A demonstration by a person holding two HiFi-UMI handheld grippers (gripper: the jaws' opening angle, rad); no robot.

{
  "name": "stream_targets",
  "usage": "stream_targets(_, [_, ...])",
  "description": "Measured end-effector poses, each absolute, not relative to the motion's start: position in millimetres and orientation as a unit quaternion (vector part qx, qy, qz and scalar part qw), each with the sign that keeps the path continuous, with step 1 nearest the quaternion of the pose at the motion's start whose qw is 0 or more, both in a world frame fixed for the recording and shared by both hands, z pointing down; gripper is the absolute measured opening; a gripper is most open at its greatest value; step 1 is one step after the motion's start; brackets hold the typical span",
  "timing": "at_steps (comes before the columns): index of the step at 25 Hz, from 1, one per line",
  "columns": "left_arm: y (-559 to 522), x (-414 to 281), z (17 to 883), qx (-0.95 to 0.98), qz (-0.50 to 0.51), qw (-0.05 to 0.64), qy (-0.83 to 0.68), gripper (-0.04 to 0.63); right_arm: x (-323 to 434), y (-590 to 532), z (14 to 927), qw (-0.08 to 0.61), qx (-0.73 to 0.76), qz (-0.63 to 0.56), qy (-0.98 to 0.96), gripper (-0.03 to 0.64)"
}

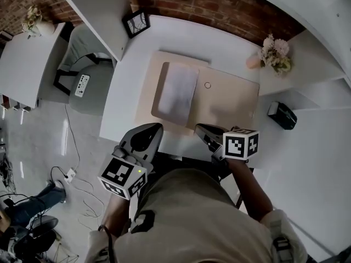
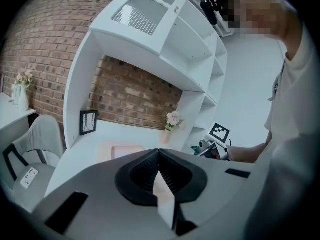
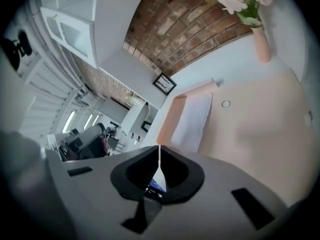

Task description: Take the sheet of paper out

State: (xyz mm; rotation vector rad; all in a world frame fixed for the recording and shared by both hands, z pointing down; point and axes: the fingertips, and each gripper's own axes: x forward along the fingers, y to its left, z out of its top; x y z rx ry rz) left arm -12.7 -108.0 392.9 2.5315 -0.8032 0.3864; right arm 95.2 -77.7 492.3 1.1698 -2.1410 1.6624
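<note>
- The sheet of paper [image 1: 177, 89] lies in the left half of the tan snap folder [image 1: 233, 100], its long axis running away towards the brick wall [image 1: 219, 4].
- The left claw [image 1: 152, 128] and the right claw [image 1: 199, 128] are both pressed together and empty, at the folder's near edge. Neither is clearly nearer the sheet.
- No readable writing.

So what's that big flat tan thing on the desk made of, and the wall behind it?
The tan folder looks like matte card or thick paper: it is flat and dull, with no shine. The wall looks like rough red-brown brick, with pale mortar lines between the blocks.
</note>
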Motion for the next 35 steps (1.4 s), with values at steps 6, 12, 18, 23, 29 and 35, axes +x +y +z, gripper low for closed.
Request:
stream_targets(6, [-114, -13, 399, 0.917, 0.141, 0.234, -0.291, 0.015, 100, -97, 500, 0.096, 0.399, 0.562, -0.718, 0.029])
stream_targets(12, [-118, -24, 397, 0.912, 0.130, 0.238, -0.306, 0.015, 113, -124, 527, 0.097, 0.418, 0.576, -0.696, 0.029])
stream_targets(18, [-119, -37, 396, 0.910, 0.122, 0.241, -0.315, 0.015, 119, -148, 541, 0.028, 0.415, 0.629, -0.657, 0.061])
stream_targets(23, [-119, -41, 396, 0.909, 0.122, 0.243, -0.317, 0.015, 128, -159, 563, -0.031, 0.401, 0.690, -0.602, 0.195])
stream_targets(29, [-119, -42, 395, 0.907, 0.122, 0.243, -0.321, 0.015, 141, -166, 586, -0.053, 0.404, 0.719, -0.563, 0.206])
stream_targets(35, [-118, -34, 398, 0.905, 0.127, 0.248, -0.322, 0.015, 151, -181, 606, -0.069, 0.406, 0.739, -0.533, 0.261])
